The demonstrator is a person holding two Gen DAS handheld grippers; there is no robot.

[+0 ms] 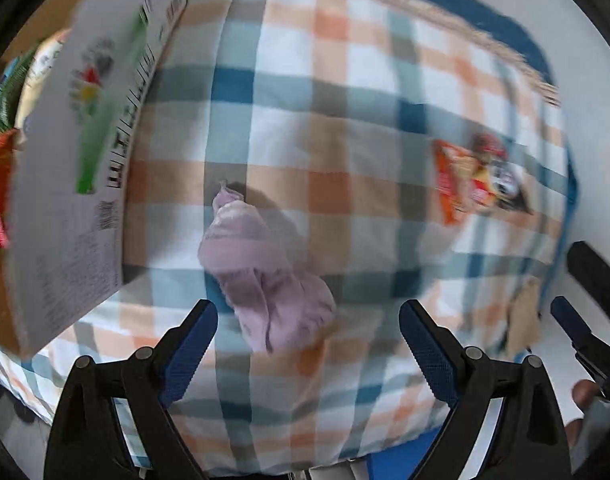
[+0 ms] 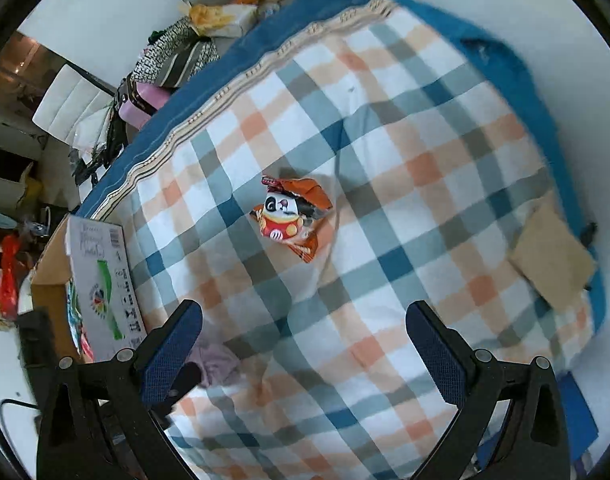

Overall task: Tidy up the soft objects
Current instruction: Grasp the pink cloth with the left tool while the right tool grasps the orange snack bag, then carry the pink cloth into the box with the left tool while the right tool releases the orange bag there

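**Socks and snacks on the checked bed**

Checked blanket (image 2: 385, 184) in blue, orange and white covers the bed. My left tongs (image 1: 308, 322) hang wide apart, with a crumpled purple sock (image 1: 261, 276) lying on the blanket just ahead, between the tips and not touched. My right tongs (image 2: 304, 322) are wide apart too and hold nothing. An orange panda snack bag (image 2: 291, 216) lies farther out. A cardboard box (image 1: 85, 152) sits at the left edge.

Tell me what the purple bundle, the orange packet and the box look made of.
Purple bundle: soft matte knit fabric, probably; it crumples and folds.
Orange packet: printed plastic film, likely; creased, with bright cartoon print.
Box: cardboard, brown inside, white printed outside with barcodes.
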